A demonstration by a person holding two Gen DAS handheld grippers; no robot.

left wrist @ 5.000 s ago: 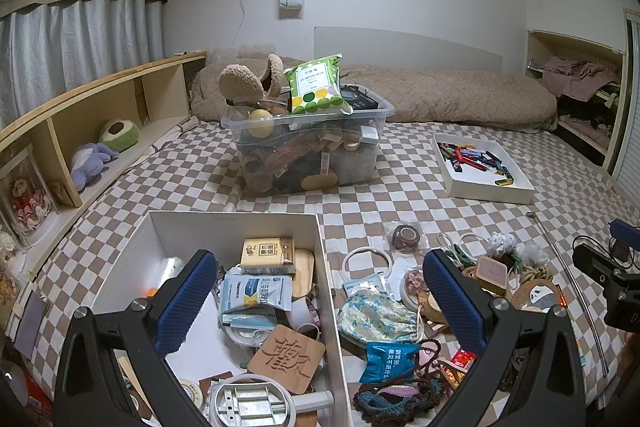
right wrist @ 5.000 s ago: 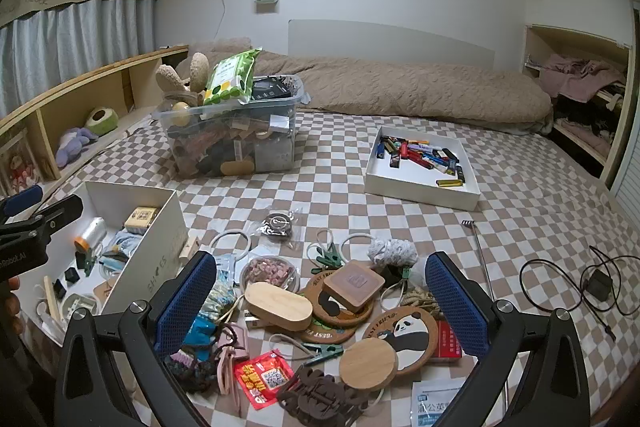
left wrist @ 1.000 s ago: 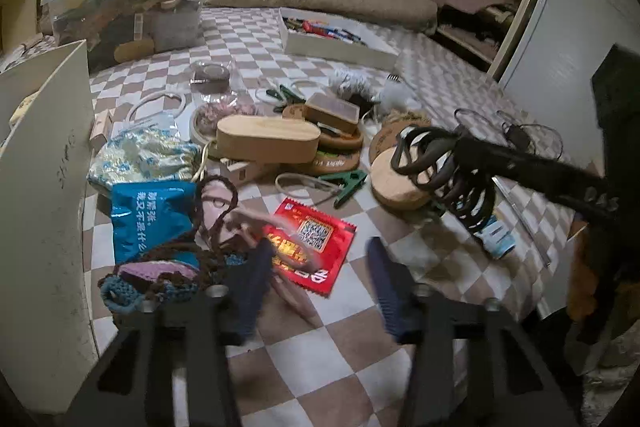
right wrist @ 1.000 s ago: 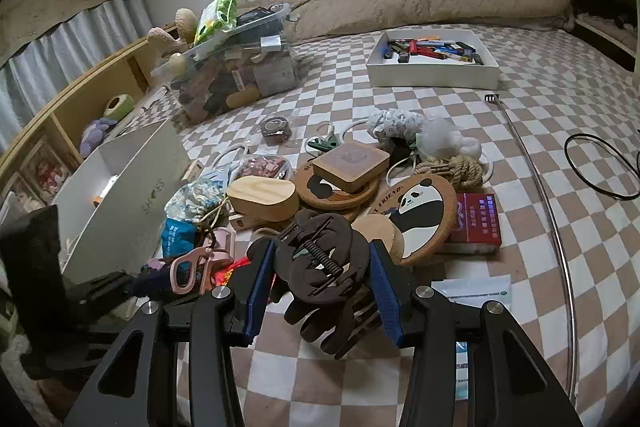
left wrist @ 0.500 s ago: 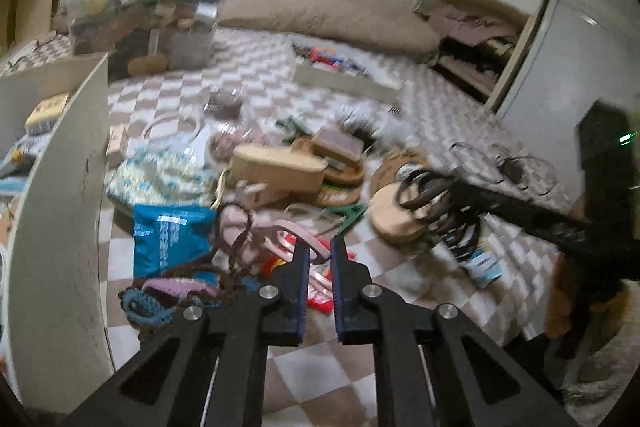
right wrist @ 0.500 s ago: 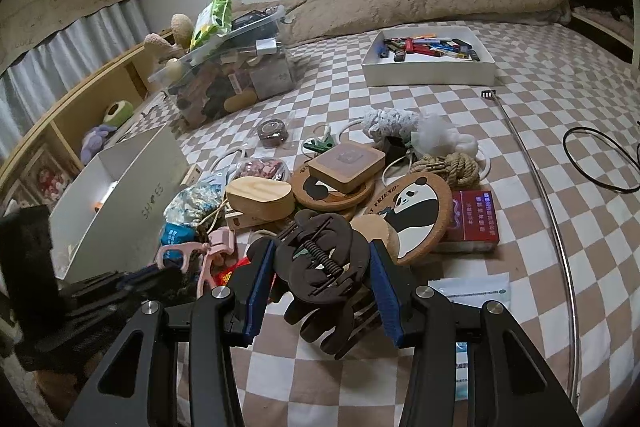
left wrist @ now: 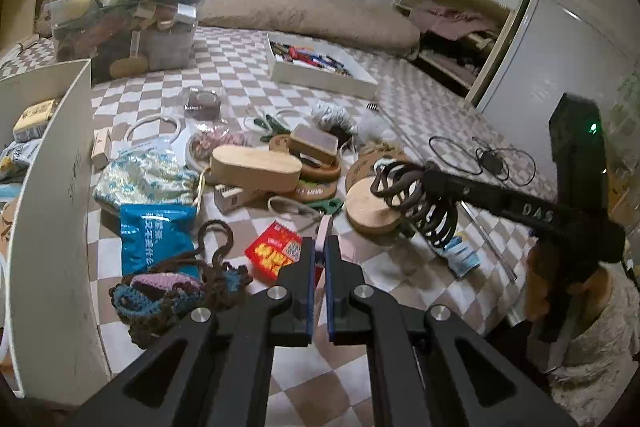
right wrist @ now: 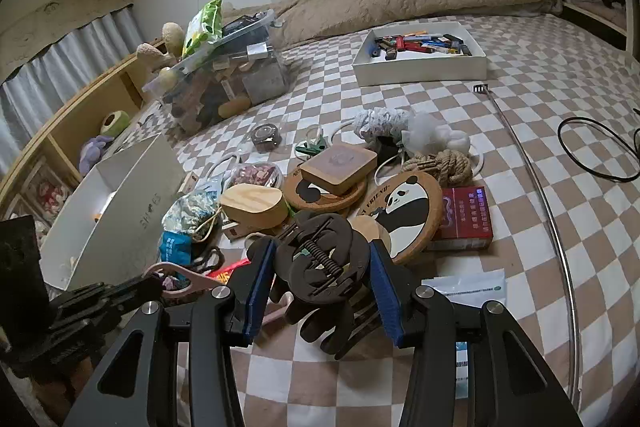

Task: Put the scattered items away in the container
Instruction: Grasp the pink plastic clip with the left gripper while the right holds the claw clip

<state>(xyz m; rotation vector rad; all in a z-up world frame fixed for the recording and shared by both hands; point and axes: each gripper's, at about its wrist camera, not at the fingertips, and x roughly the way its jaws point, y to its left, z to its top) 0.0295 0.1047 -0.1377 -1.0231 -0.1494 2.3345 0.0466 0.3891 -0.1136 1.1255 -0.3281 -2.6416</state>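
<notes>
- Left wrist view: your left gripper is pinched almost closed on a thin pink hook, which stands edge-on between the pads and points straight ahead of the fingers.
- The white box, the container, lies to the left of this gripper; its near wall rises just beside the left finger, with the crocheted pouch and blue packet between them.
- Right wrist view: your right gripper is held at medium width, its blue pads clamped on the sides of a dark hair claw, teeth hanging down toward you.
- From this gripper the same box sits ahead and well to the left, its long wall running away from you; the left gripper stands between the box and the right one.
- Judgement: the left hand is the nearer to the box, so its carry is a short swing leftward and up over the wall, hook leading.
- The right hand must cross the pile of scattered items and pass the left gripper; clearing the left first looks safer.
- I cannot tell whether the hook has fully left the bedspread.
</notes>
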